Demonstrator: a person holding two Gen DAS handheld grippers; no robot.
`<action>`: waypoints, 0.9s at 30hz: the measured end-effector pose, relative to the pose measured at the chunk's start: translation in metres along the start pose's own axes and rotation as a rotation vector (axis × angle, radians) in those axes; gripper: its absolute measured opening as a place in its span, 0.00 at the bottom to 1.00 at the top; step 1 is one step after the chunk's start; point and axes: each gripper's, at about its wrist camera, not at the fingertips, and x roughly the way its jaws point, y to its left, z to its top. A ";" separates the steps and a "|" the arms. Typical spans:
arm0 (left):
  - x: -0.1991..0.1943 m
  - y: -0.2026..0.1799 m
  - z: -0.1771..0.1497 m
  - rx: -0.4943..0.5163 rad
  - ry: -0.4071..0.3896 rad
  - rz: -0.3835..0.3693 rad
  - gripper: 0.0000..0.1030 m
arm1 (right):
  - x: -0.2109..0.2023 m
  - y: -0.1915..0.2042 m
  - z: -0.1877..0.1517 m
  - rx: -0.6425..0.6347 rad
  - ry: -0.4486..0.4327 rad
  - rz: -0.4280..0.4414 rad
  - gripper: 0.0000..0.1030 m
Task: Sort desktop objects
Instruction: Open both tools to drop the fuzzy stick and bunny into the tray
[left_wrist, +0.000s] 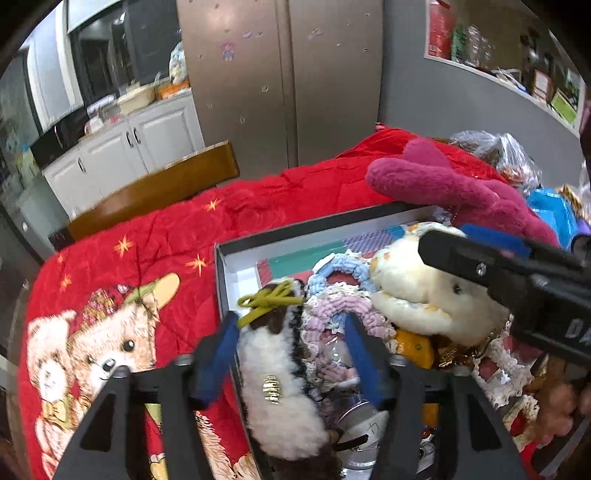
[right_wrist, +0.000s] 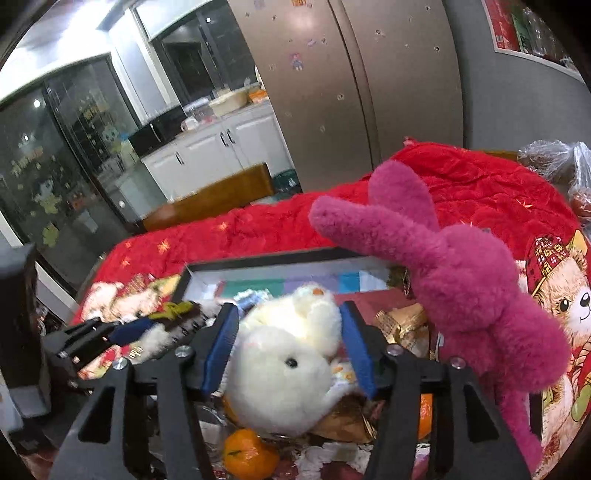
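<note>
A black box (left_wrist: 220, 280) with a white inside lies on the red quilt and holds several toys. My left gripper (left_wrist: 290, 328) is open over its left side, its fingers on either side of a white-and-brown fluffy toy (left_wrist: 277, 384) with a yellow-green bow. My right gripper (right_wrist: 288, 325) is open around a cream plush animal (right_wrist: 288, 354), pads close to its sides. That plush (left_wrist: 417, 291) also shows in the left wrist view, under the right gripper's finger. A magenta plush rabbit (right_wrist: 461, 295) lies over the box's right edge.
Crocheted rings (left_wrist: 343, 295), a mandarin (right_wrist: 249, 452), gold wrappers (right_wrist: 402, 325) and a tin lid (left_wrist: 364, 424) crowd the box. The red teddy-bear quilt (left_wrist: 147, 266) covers the table. A wooden chair back (left_wrist: 162, 188) stands behind. Plastic bags (left_wrist: 502, 151) sit at the far right.
</note>
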 end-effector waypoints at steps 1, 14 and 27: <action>-0.002 -0.003 0.001 0.010 -0.009 0.013 0.66 | -0.004 0.001 0.001 -0.004 -0.009 0.007 0.63; -0.047 -0.010 0.012 0.008 -0.184 0.064 0.73 | -0.039 0.022 0.010 -0.060 -0.098 0.028 0.90; -0.089 -0.002 0.019 -0.049 -0.283 -0.075 0.76 | -0.089 0.049 0.014 -0.132 -0.179 0.076 1.00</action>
